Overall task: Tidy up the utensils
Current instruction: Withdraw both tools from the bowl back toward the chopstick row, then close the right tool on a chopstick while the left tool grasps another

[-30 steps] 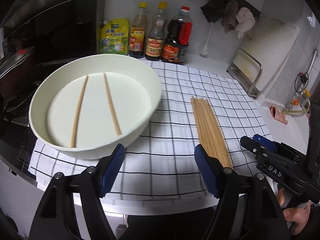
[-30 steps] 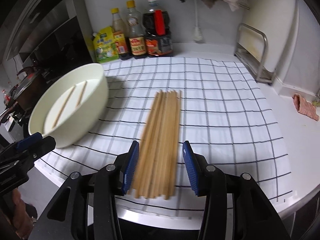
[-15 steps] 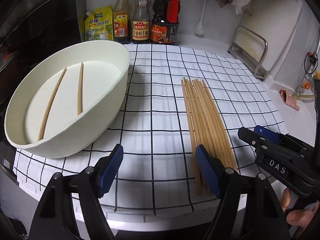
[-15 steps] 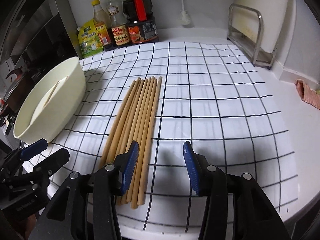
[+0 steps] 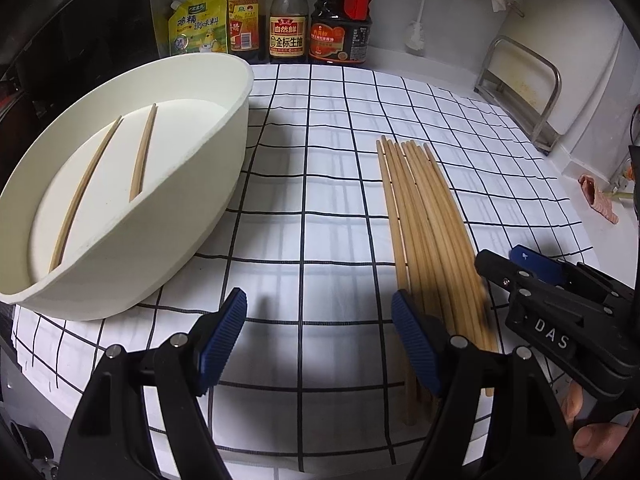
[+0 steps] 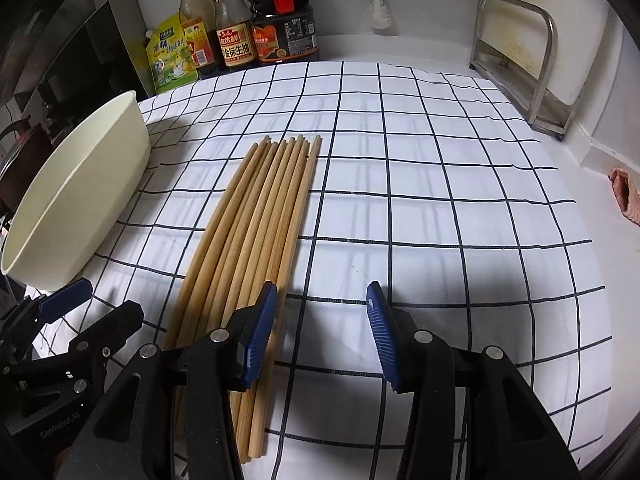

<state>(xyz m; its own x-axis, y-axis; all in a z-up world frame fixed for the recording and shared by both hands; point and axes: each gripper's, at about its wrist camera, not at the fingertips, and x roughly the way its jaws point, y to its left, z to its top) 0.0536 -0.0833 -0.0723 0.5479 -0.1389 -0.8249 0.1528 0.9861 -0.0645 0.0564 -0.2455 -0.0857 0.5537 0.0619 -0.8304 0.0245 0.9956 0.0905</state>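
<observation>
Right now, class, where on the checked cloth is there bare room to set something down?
Free: between the white bowl and the chopstick bundle, and right of the bundle toward the metal rack. Crowded: the back-left corner by the sauce bottles.

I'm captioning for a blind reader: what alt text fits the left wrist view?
Open left gripper hovers over a checked cloth, empty. A cream bowl holding two chopsticks sits left; a row of chopsticks lies right, beside the right gripper.
</observation>
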